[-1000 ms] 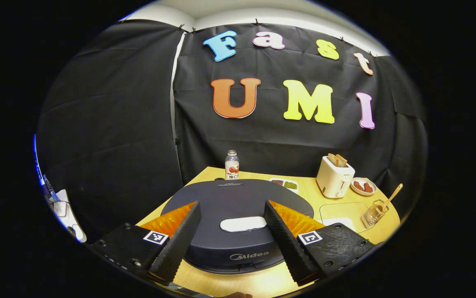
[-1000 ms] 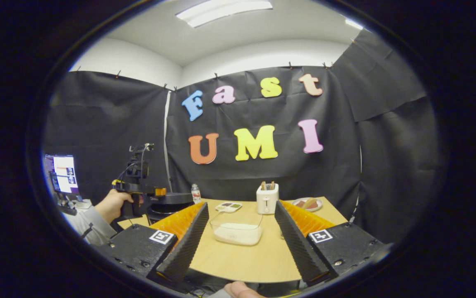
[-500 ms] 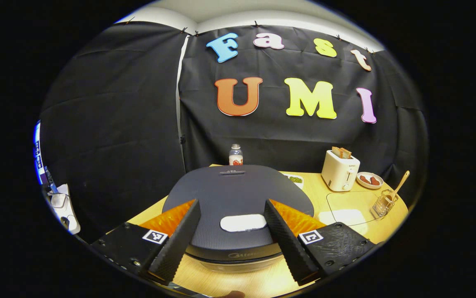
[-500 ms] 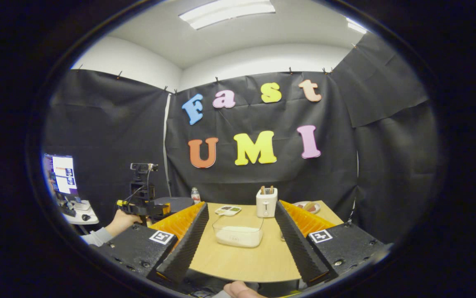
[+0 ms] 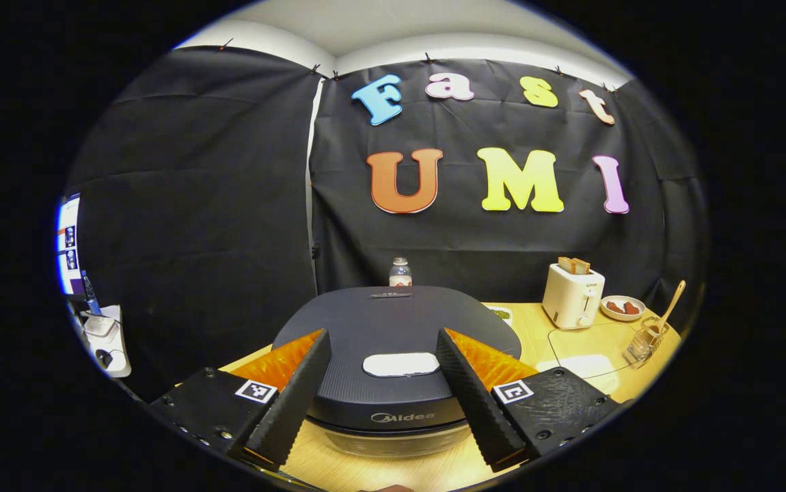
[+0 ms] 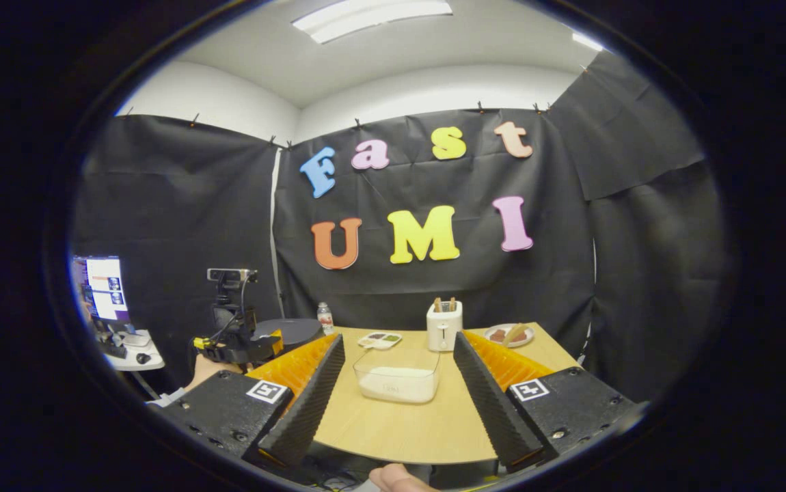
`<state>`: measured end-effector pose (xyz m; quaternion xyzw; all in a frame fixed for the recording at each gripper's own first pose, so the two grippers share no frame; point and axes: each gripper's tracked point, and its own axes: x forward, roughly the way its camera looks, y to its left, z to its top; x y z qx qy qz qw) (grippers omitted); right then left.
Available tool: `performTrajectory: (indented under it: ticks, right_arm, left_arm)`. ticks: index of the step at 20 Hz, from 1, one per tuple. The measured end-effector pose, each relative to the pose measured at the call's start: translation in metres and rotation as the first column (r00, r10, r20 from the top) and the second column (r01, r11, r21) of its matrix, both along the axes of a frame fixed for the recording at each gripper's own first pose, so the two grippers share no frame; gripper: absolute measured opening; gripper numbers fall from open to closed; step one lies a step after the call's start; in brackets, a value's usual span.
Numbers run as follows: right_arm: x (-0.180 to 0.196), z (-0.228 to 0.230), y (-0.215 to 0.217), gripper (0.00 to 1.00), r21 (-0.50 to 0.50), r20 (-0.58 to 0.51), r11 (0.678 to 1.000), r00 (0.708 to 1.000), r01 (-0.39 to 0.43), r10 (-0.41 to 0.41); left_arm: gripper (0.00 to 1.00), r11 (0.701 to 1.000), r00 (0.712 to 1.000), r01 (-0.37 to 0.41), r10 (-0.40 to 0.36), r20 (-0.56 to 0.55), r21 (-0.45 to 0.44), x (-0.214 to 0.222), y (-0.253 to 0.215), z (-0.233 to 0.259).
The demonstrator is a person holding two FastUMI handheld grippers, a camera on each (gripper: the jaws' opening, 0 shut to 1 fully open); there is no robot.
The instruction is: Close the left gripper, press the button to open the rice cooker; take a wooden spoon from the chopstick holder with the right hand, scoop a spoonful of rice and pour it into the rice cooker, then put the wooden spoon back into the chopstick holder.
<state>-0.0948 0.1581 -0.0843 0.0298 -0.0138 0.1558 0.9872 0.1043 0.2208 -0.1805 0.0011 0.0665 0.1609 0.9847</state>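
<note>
The dark rice cooker (image 5: 393,328) sits with its lid down in the left gripper view, its pale oval button (image 5: 401,364) between my fingers. My left gripper (image 5: 385,437) hovers open just in front of and above the lid. At the far right a wooden spoon (image 5: 670,307) leans in the wire chopstick holder (image 5: 644,342). In the right gripper view my right gripper (image 6: 400,427) stands open over the table, pointing at a clear container of rice (image 6: 398,384). The left gripper (image 6: 236,342) held by a hand and the rice cooker (image 6: 287,330) appear at the left.
A white toaster (image 5: 573,294) with bread, a small plate of food (image 5: 621,307), a bottle (image 5: 400,272) and a divided dish (image 6: 379,339) stand along the back of the wooden table (image 6: 407,424). A monitor (image 6: 106,287) is off to the left.
The left gripper has dropped lower and drawn back a little, so the cooker lid looks flatter. It stays open. The right gripper has barely moved.
</note>
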Motion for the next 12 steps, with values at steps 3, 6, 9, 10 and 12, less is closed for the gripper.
performTrajectory:
  ticks: [3,6,9,10,12]
  right_arm:
    - [0.001,-0.002,-0.001,1.0,0.007,-0.005,1.0,1.0,0.002,-0.002]
    - [0.003,-0.007,-0.001,1.0,0.0,-0.013,1.0,1.0,0.003,-0.003]
    - [0.005,-0.013,0.004,0.98,-0.005,-0.026,1.0,1.0,-0.007,0.007]
    - [0.004,-0.014,0.005,0.98,-0.007,-0.028,1.0,1.0,-0.01,0.01]
    - [0.005,-0.014,0.005,0.98,-0.013,-0.028,1.0,1.0,-0.012,0.012]
  left_arm:
    - [1.0,1.0,1.0,-0.002,0.002,0.015,-0.002,0.0,0.001,0.0]
    - [0.91,1.0,1.0,0.0,0.0,0.015,0.003,-0.001,0.001,-0.006]
    - [0.92,1.0,0.999,0.001,-0.001,0.039,0.002,-0.002,0.001,-0.005]
    - [1.0,1.0,0.999,0.001,-0.001,0.038,0.003,-0.002,0.001,-0.005]
    - [0.92,1.0,0.999,0.001,-0.001,0.033,-0.003,-0.002,0.002,-0.004]
